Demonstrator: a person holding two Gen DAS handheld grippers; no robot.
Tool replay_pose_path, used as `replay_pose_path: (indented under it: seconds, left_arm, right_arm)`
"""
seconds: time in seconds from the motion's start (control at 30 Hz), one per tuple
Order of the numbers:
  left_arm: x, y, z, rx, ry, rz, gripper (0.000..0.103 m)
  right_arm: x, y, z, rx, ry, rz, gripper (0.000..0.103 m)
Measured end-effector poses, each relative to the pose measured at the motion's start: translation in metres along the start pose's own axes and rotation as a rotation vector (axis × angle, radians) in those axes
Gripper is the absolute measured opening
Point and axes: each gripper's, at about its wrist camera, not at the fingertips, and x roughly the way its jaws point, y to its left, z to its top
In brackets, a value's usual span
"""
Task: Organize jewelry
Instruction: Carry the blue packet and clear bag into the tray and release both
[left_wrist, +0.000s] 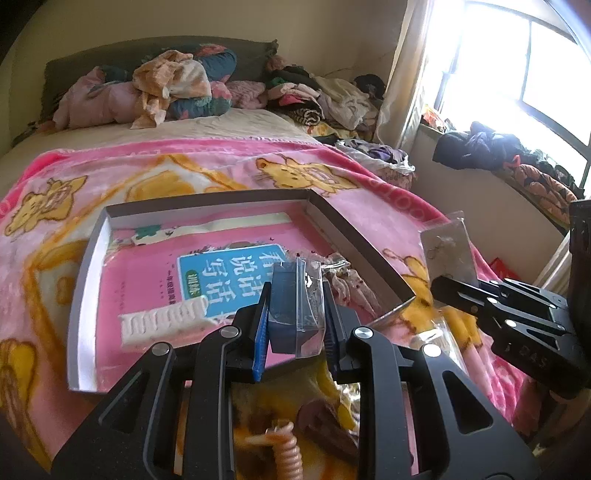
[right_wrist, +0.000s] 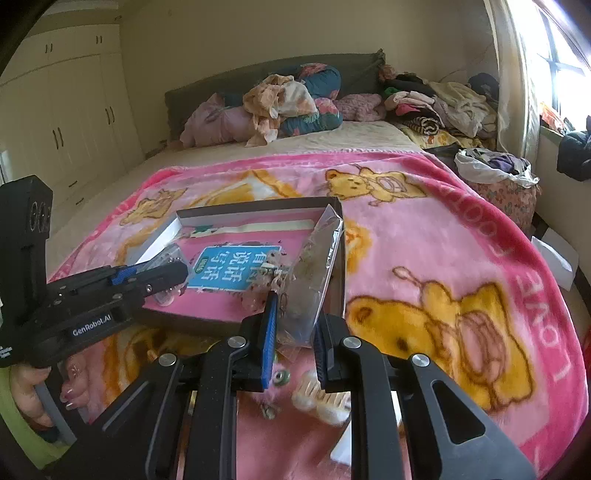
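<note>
A shallow cardboard box (left_wrist: 92, 251) with a pink book (left_wrist: 147, 266) inside lies on the pink bear blanket. My left gripper (left_wrist: 295, 321) is shut on a small clear-lidded blue jewelry case (left_wrist: 291, 310), held over the box's near side. It also shows in the right wrist view (right_wrist: 162, 275). My right gripper (right_wrist: 295, 332) is shut on a clear plastic jewelry bag (right_wrist: 314, 269), held upright at the box's right edge; the bag also shows in the left wrist view (left_wrist: 448, 251). A white hair clip (left_wrist: 162, 321) and a pinkish scrunchie (left_wrist: 347, 284) lie in the box.
Loose pieces lie on the blanket near me: an orange spiral hair tie (left_wrist: 288, 454), a white clip (right_wrist: 317, 402), a small green ring (right_wrist: 280, 377). Piles of clothes (left_wrist: 177, 85) sit at the bed's head. A window ledge (left_wrist: 498, 151) with clothes is on the right.
</note>
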Motion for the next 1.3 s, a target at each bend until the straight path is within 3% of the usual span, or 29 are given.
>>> replay_pose_path:
  seconds: [0.63, 1.3]
  left_arm:
    - [0.046, 0.0, 0.003, 0.015, 0.076, 0.014, 0.017]
    - [0.064, 0.005, -0.005, 0.008, 0.117, 0.038, 0.017]
  right_arm:
    - [0.05, -0.008, 0.019, -0.053, 0.075, -0.012, 0.017]
    - [0.082, -0.02, 0.014, -0.026, 0.12, -0.017, 0.02]
